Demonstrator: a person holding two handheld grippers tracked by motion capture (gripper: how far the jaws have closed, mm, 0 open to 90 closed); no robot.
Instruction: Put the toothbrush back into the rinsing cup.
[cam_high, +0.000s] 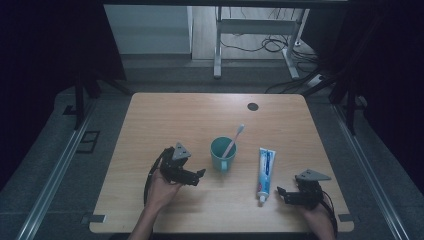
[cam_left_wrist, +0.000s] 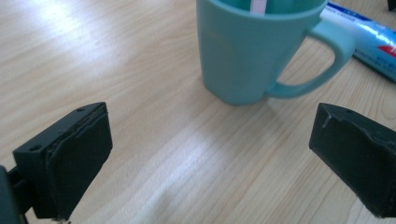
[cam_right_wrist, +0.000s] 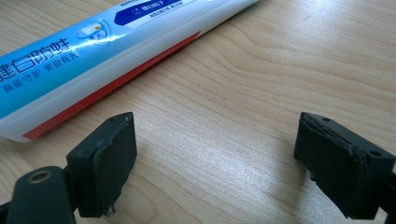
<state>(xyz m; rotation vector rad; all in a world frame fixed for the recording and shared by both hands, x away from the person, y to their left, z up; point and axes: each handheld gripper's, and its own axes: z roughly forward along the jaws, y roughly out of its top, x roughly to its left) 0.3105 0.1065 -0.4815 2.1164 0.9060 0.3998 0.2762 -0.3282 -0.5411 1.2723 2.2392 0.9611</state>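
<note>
From the high view the whole layout is there: a light wooden table (cam_high: 165, 120) with a teal ceramic-looking mug (cam_high: 223, 154) near the middle, a pink-and-white toothbrush (cam_high: 234, 139) leaning out of it, and a blue-and-white toothpaste tube (cam_high: 265, 172) lying flat just to the mug's right, cap end toward the person.

The left gripper view gets stuff the overhead can't: the mug's (cam_left_wrist: 254, 49) smooth matte wall, its looped handle pointing at the tube (cam_left_wrist: 369, 42), and the wood grain running under it. The right gripper view shows the tube (cam_right_wrist: 93, 56) up close, glossy, with printed characters and a red stripe along the edge.

The left gripper (cam_high: 199, 177) sits low, just left of the mug, hand cupped under it. The right gripper (cam_high: 283, 194) rests near the tube's cap end. Both have their black jaws spread wide with nothing between them, only bare table.
</note>
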